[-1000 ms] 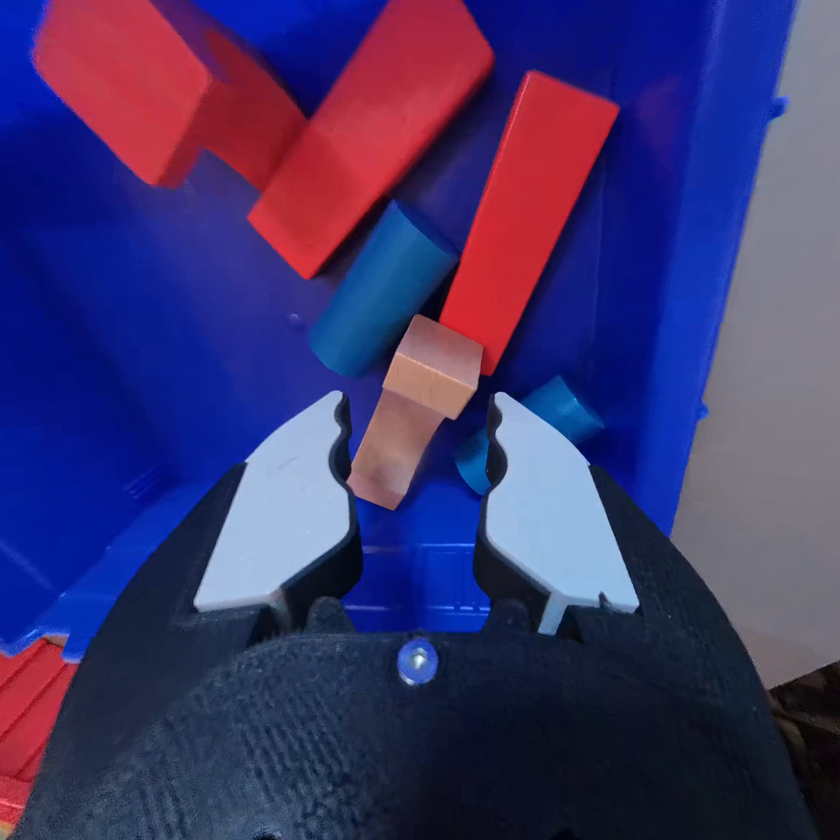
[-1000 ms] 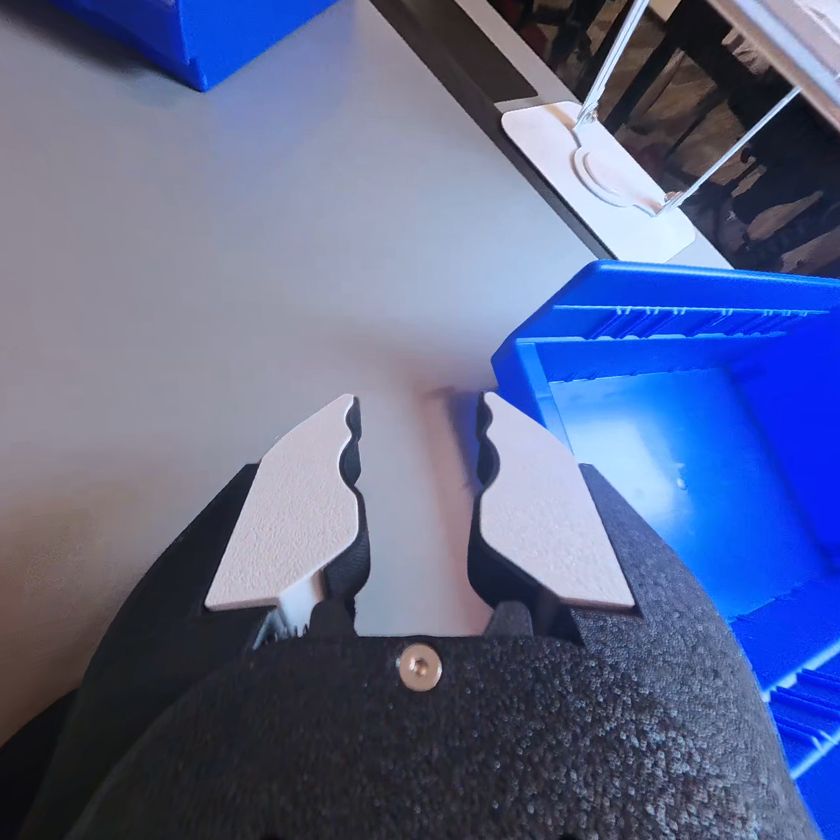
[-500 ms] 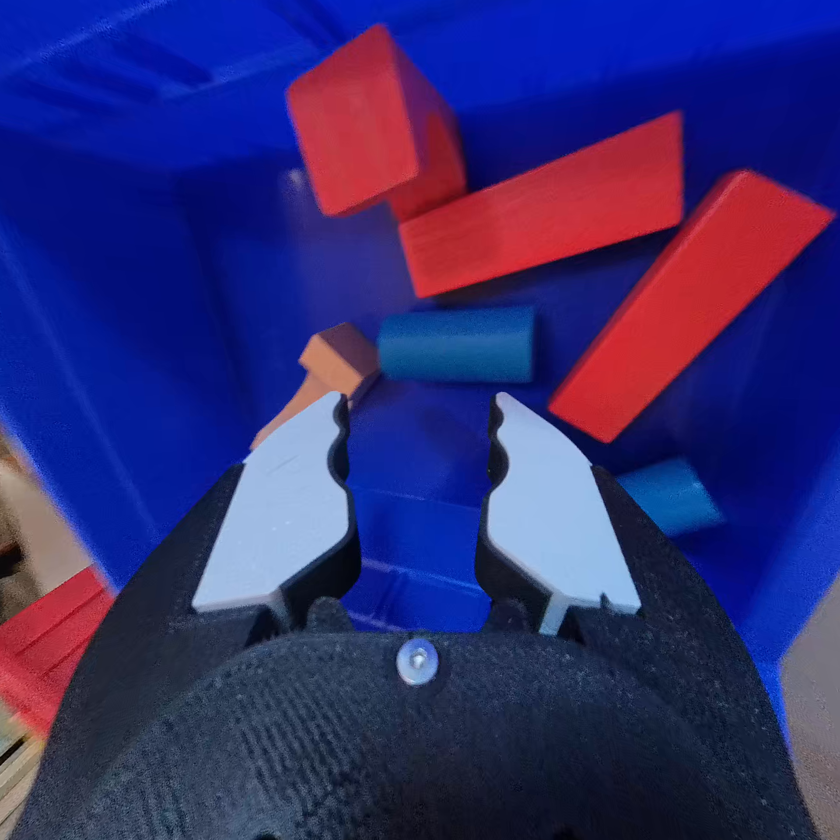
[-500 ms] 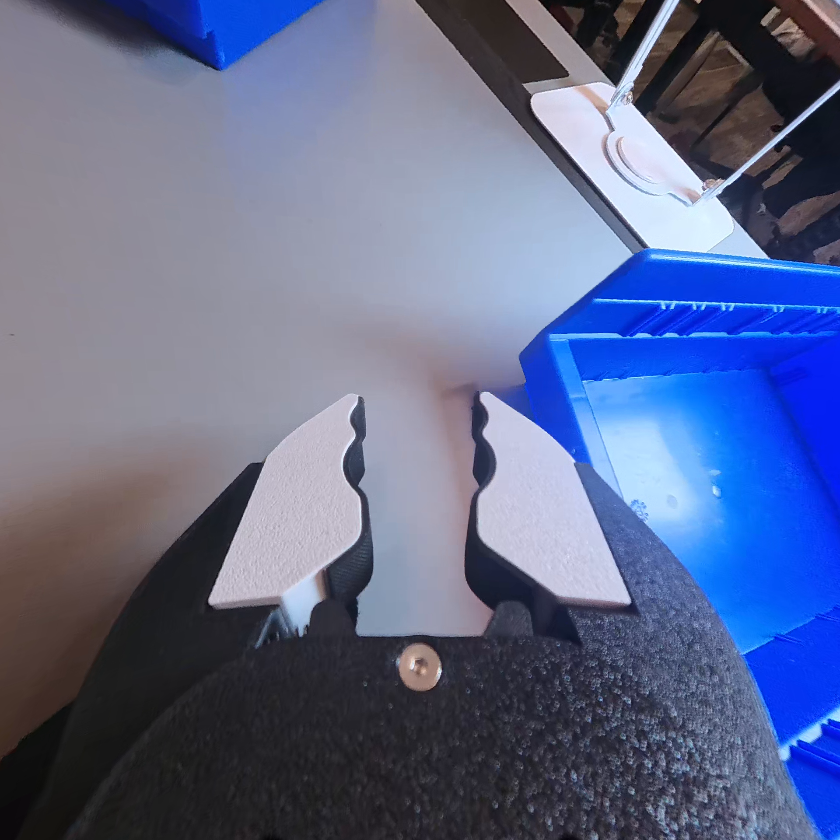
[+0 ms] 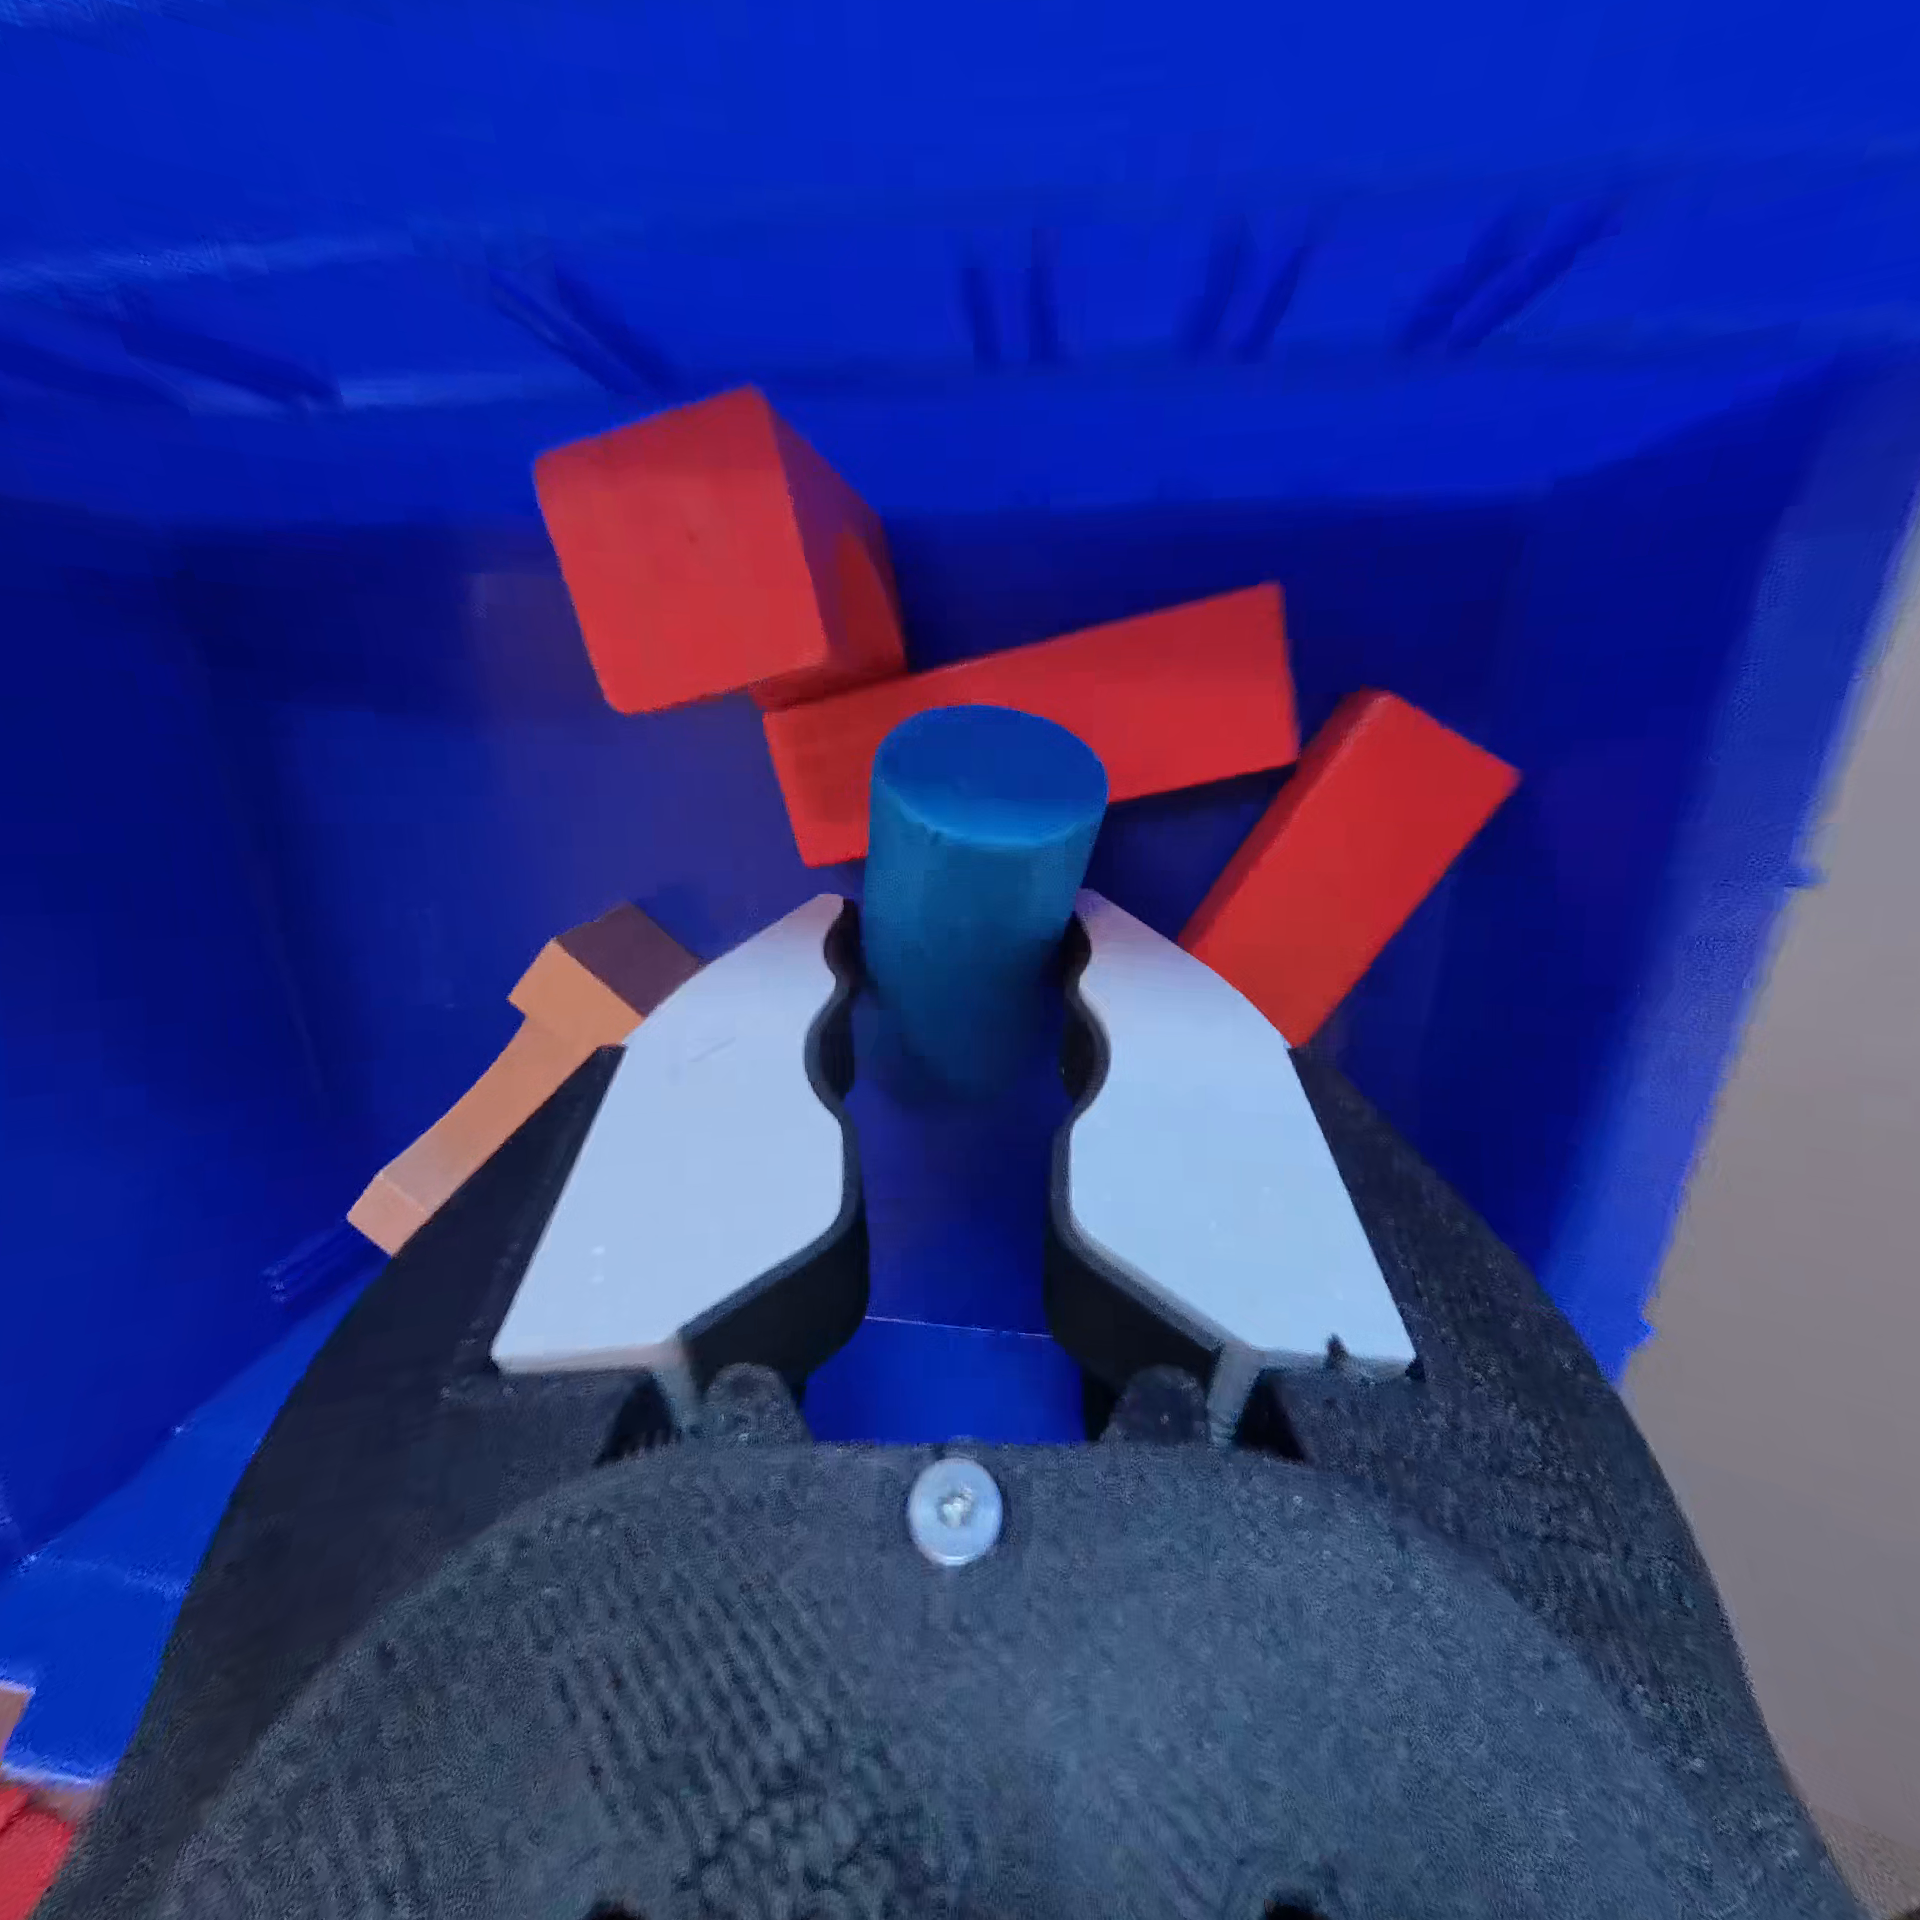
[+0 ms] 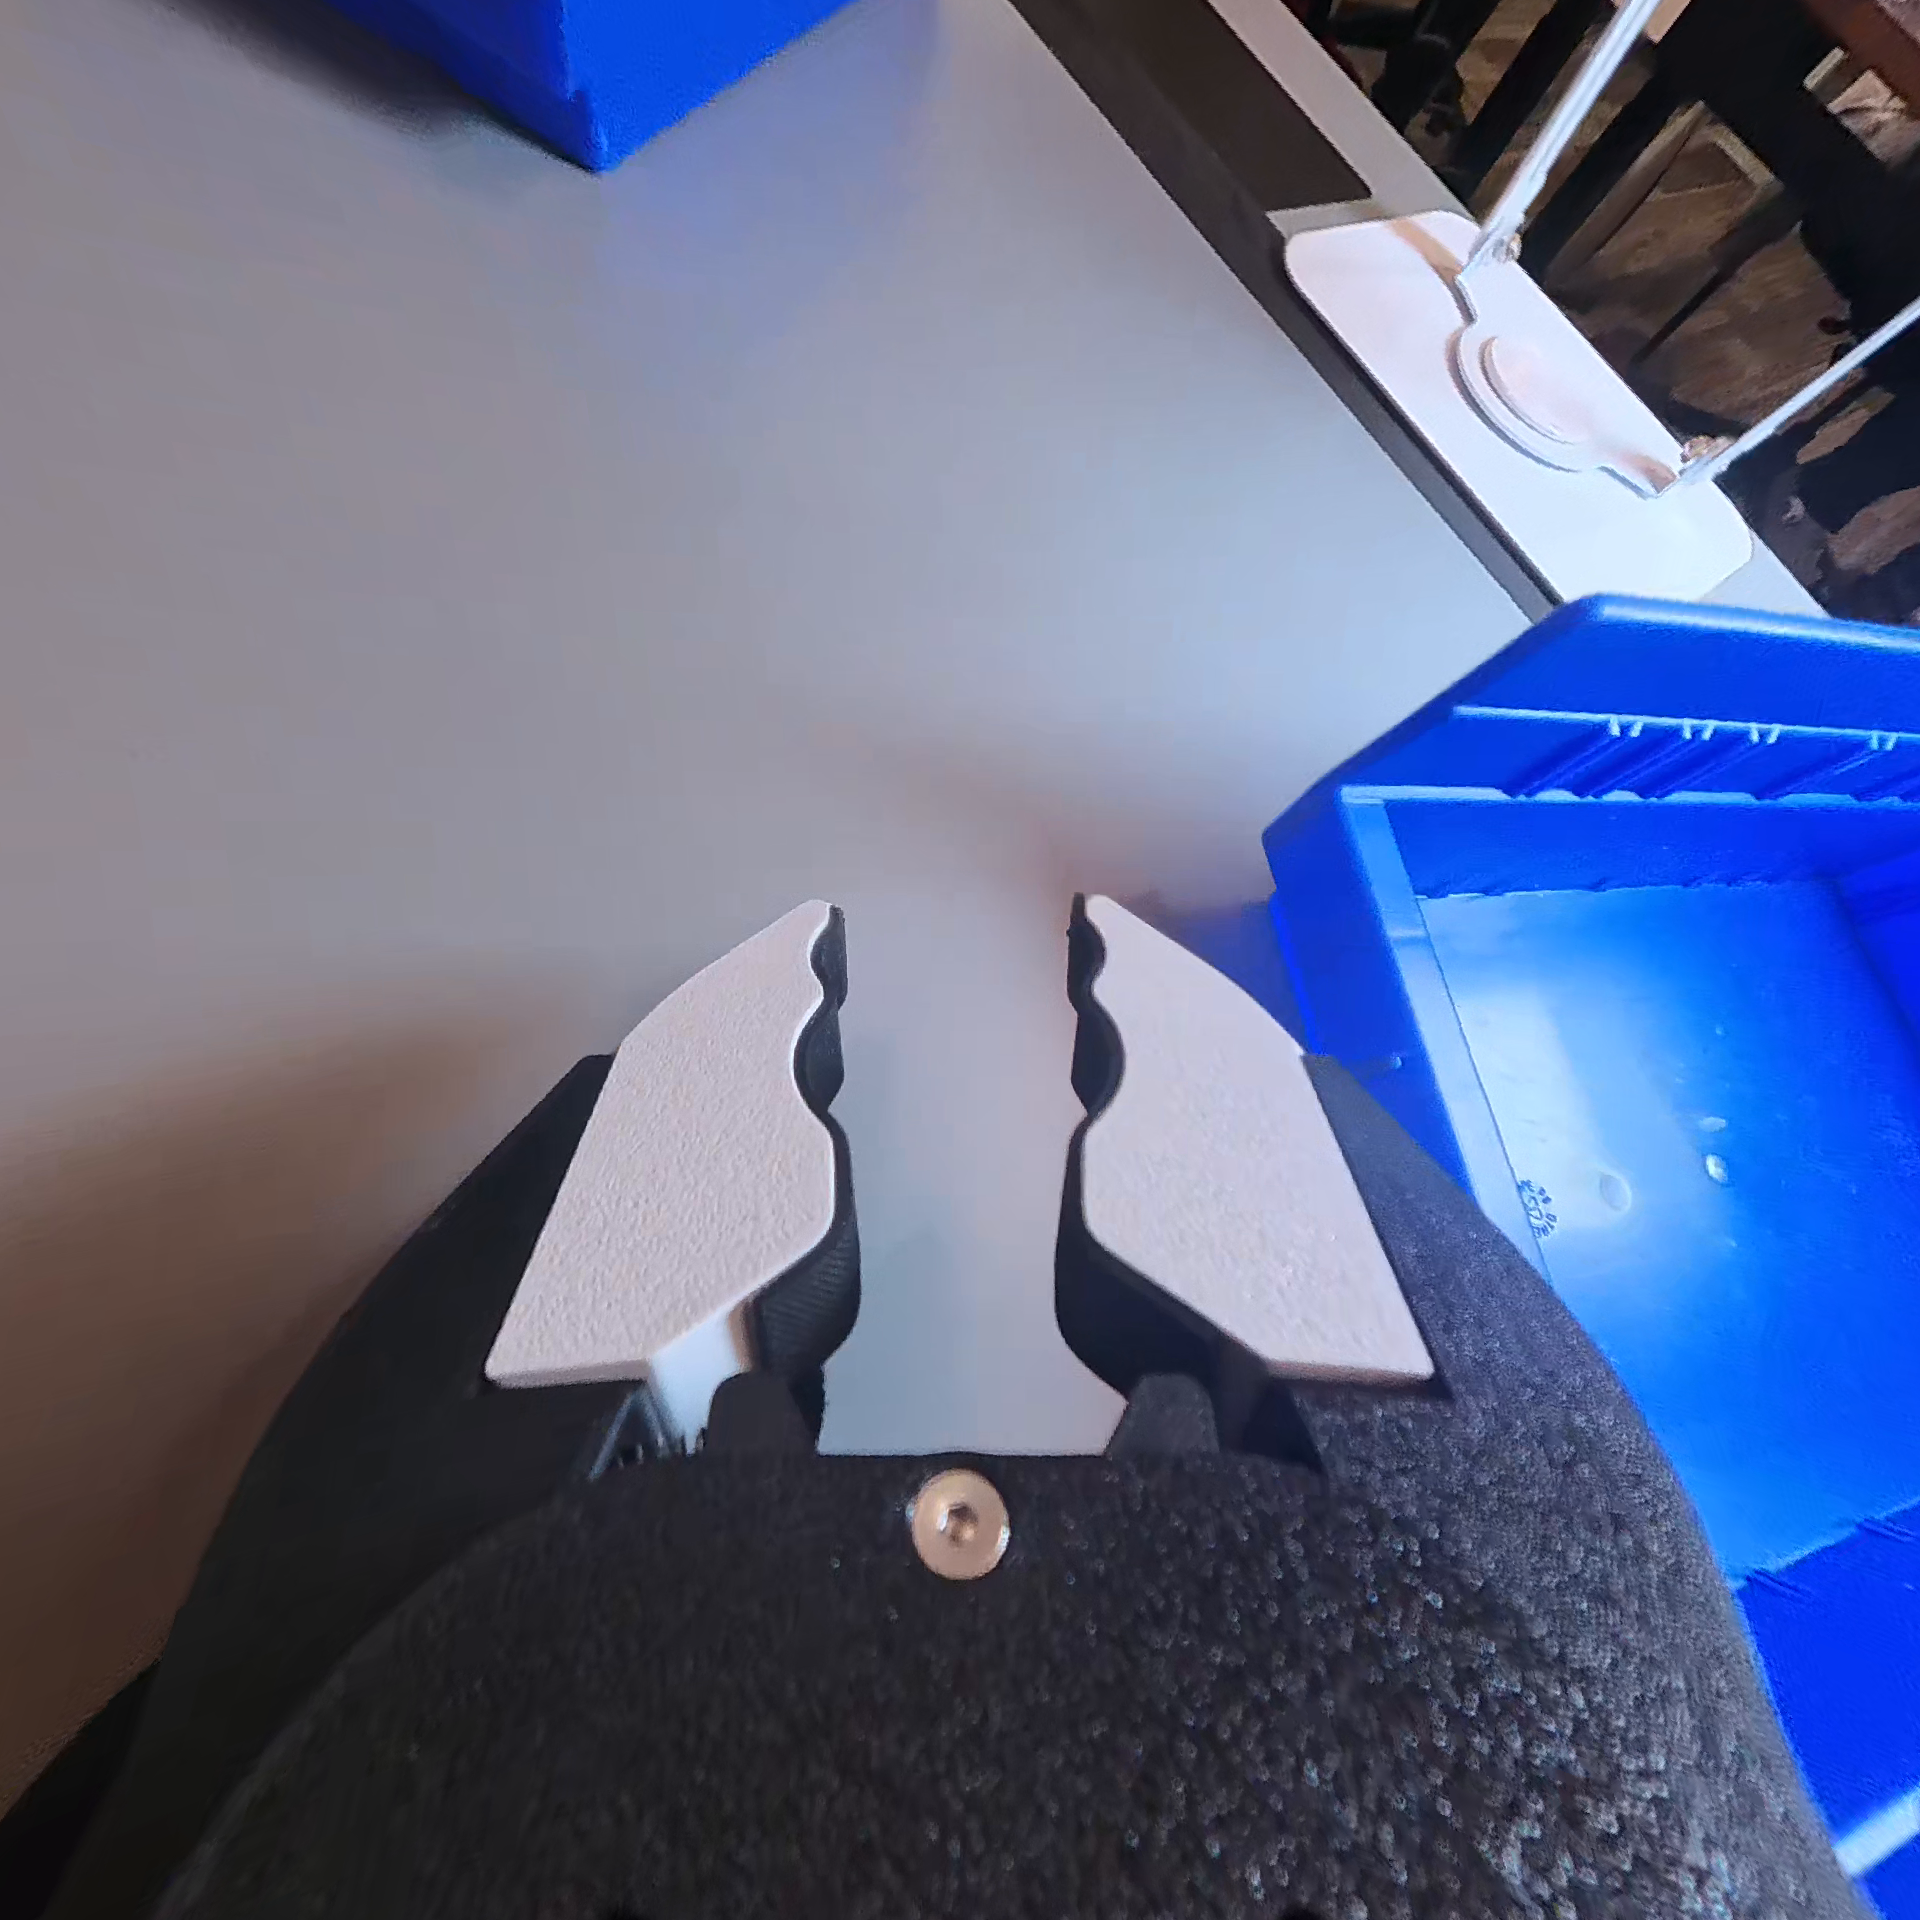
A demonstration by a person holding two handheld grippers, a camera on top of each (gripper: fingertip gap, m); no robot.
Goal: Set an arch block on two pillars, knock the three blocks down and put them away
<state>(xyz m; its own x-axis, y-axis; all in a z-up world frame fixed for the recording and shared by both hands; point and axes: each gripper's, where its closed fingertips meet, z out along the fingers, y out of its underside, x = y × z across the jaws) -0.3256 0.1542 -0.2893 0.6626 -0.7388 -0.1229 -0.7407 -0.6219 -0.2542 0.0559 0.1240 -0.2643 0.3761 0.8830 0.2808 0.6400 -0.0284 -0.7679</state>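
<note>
Left wrist view puts me inside a blue bin (image 5: 312, 935), whose walls fill everything from nine o'clock round to three. My left gripper (image 5: 956, 914) is the next biggest thing, black body low at six o'clock with its pale fingers (image 5: 707, 1143) reaching toward the centre. They are closed most of the way and pinch a blue cylinder block (image 5: 971, 894) at the tips; the cylinder stands on end, its round top face toward me. Behind it, at twelve to one o'clock, lies a long red block (image 5: 1143, 696), and another red bar (image 5: 1340, 862) slants at two o'clock, its lower end just beside my right finger. A red arch block (image 5: 696, 540) leans at eleven o'clock, touching the long red block. An orange block (image 5: 520, 1091) with a stepped end pokes out at nine o'clock, partly hidden behind my left finger.

In the right wrist view, I see a grey table (image 6: 520, 520) spreading from nine to one o'clock. My right gripper (image 6: 956, 914) hangs over it, its jaws parted by a moderate gap with bare table between them, holding nothing. A second blue bin (image 6: 1340, 904) sits at three o'clock, just beside the right finger. A white base plate (image 6: 1455, 343) lies at one o'clock near the table edge. A blue corner (image 6: 623, 73) of another bin shows at eleven o'clock.
</note>
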